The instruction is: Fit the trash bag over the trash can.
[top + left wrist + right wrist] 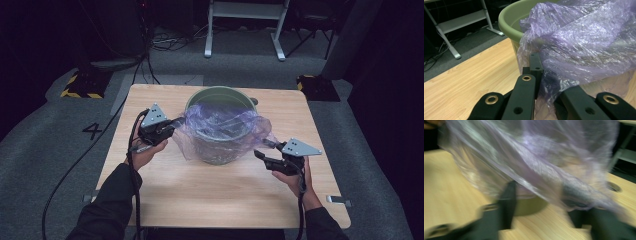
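A green bucket (220, 125) is standing near the middle of the wooden worktop (200, 195), and a thin purple plastic bag (225, 125) is lying loosely over its rim and hanging down its sides. The left tongs (176, 123) are gripping the bag's edge at the bucket's left side, closed tightly on the film. The right tongs (263, 150) are standing open just beside the bag's right edge, with loose film hanging over the jaws

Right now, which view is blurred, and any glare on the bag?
Right gripper view: heavy motion blur, purple plastic bag and black jaws smeared. Left gripper view: sharp, soft sheen on the bag's creases, green bucket rim crisp. High view: table evenly lit, surroundings dark, bag slightly glossy.
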Motion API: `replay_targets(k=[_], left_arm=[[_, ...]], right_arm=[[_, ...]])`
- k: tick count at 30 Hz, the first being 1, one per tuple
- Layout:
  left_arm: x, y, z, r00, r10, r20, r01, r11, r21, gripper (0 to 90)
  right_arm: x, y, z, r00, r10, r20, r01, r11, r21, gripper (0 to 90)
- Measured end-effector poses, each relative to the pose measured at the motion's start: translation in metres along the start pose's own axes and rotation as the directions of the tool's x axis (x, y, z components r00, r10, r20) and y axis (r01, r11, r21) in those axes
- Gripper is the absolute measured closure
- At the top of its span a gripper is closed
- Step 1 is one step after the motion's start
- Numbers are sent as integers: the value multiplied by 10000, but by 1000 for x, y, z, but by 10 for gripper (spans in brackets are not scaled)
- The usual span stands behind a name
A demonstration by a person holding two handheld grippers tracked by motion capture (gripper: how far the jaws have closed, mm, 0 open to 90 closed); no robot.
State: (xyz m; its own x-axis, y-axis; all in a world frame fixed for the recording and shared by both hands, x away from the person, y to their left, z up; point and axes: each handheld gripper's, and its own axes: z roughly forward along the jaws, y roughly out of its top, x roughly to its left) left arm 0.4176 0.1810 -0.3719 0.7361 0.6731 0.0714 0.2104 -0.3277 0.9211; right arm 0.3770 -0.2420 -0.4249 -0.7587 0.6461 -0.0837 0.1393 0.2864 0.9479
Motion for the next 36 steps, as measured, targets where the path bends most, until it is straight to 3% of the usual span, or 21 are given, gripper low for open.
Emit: replay_targets(k=[2, 4, 9, 11, 13, 15, 17, 20, 23, 25, 27, 29, 36], left_arm=[[0, 0, -1, 10000, -17, 9, 17, 10000, -8, 891], [-1, 0, -1, 10000, -20, -4, 20, 10000, -22, 890], [-1, 1, -2, 10000, 28, -57, -28, 10000, -36, 886], [-1, 1, -2, 10000, 44, -70, -44, 10000, -23, 887], [-1, 1, -2, 10000, 43, -83, -43, 10000, 17, 888], [0, 0, -2, 10000, 15, -83, -14, 10000, 56, 892], [0, 1, -1, 9999, 79, -154, -77, 9999, 100, 891], [0, 2, 0, 9999, 46, -166, -45, 9999, 115, 885], [1, 5, 1, 9998, 114, -154, -113, 9999, 63, 862], [2, 5, 1, 9998, 60, -202, -59, 10000, 37, 849], [5, 5, 3, 9996, 33, -269, -32, 10000, 39, 841], [7, 4, 4, 9996, -7, -274, 10, 9999, 101, 838], [12, 6, 11, 9992, 156, -370, -135, 9984, 552, 896]], right_arm=[[4, 3, -7, 9995, -262, 147, 266, 9993, -254, 266], [9, 6, -15, 9974, -556, 448, 575, 9975, -404, 225], [17, 16, -34, 9867, -1073, 1219, 1166, 9906, -719, 211], [19, 20, -40, 9867, -1013, 1270, 1147, 9880, -1031, 227], [19, 22, -45, 9881, -831, 1297, 1004, 9861, -1327, 265], [17, 21, -51, 9880, -788, 1327, 998, 9821, -1596, 374], [14, 20, -54, 9825, -669, 1738, 987, 9785, -1809, 410], [9, 25, -53, 9780, -633, 1985, 1021, 9761, -1919, 501], [7, 36, -49, 9651, -1094, 2380, 1554, 9706, -1840, 675], [2, 44, -47, 9630, -1082, 2466, 1562, 9704, -1843, 788], [-5, 51, -46, 9672, -850, 2395, 1331, 9723, -1923, 857], [-12, 57, -43, 9635, -732, 2576, 1254, 9732, -1926, 900], [-39, 81, -24, 9657, 5, 2597, 511, 9801, -1918, 900]])
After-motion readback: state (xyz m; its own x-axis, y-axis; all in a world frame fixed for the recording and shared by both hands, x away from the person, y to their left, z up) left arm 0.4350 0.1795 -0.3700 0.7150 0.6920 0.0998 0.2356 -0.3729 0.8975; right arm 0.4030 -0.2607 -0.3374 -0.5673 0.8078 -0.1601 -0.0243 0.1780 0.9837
